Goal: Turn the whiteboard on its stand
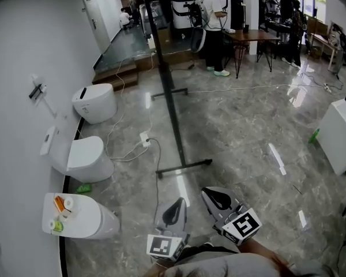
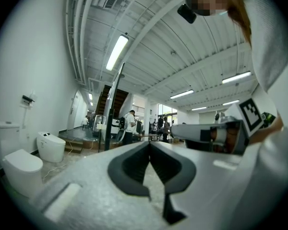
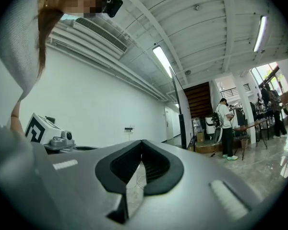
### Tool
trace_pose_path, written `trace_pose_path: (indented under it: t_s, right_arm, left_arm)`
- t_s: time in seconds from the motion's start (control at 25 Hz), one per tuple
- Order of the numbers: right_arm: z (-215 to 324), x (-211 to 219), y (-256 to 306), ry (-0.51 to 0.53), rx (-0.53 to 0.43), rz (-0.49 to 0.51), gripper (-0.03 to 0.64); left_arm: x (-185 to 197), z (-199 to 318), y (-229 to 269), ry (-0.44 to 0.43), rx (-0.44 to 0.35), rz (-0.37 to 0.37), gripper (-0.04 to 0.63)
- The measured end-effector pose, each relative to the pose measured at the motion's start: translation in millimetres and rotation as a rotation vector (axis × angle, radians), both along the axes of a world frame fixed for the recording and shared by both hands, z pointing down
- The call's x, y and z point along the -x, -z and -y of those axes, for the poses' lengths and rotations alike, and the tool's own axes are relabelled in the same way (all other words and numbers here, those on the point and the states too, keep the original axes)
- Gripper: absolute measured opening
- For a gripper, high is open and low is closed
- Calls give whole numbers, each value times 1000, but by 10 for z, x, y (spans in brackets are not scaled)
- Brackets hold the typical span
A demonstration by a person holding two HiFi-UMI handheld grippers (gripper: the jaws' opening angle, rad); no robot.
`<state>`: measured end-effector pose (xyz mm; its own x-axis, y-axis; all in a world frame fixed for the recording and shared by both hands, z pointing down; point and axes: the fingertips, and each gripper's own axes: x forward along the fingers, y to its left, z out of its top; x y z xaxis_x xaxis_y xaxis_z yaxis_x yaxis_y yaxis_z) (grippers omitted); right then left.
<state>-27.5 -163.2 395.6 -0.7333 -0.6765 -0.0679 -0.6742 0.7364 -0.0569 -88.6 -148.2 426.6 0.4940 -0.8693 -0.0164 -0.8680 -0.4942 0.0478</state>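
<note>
The whiteboard (image 1: 161,56) stands edge-on to me as a thin dark line, on a black stand with floor feet (image 1: 184,167). It also shows as a narrow upright strip in the left gripper view (image 2: 113,107) and the right gripper view (image 3: 179,116). Both grippers are held low and close to my body, well short of the stand and apart from it. My left gripper (image 1: 174,203) (image 2: 150,143) has its jaws together with nothing in them. My right gripper (image 1: 210,194) (image 3: 141,142) is shut and empty too, just to the right of the left one.
Three white toilets (image 1: 95,101) (image 1: 83,157) (image 1: 75,215) line the left wall. A power strip (image 1: 144,138) and cables lie near the stand. A white cabinet (image 1: 340,134) stands at right. A person (image 1: 213,27) stands by a table (image 1: 254,36) at the back.
</note>
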Motion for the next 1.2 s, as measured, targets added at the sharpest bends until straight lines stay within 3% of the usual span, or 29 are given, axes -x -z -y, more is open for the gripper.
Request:
trace_pose_path:
  t_s: [0.48, 0.88, 1.2]
  right_arm:
    - [440, 42, -106, 45, 4, -23, 3]
    - [1644, 375, -10, 3, -38, -17, 3]
    - [2789, 687, 39, -66, -18, -24, 3]
  left_arm:
    - [53, 397, -148, 47, 32, -40, -3]
    - [345, 1698, -155, 0, 11, -41, -3]
    - [697, 2842, -58, -21, 43, -19, -3]
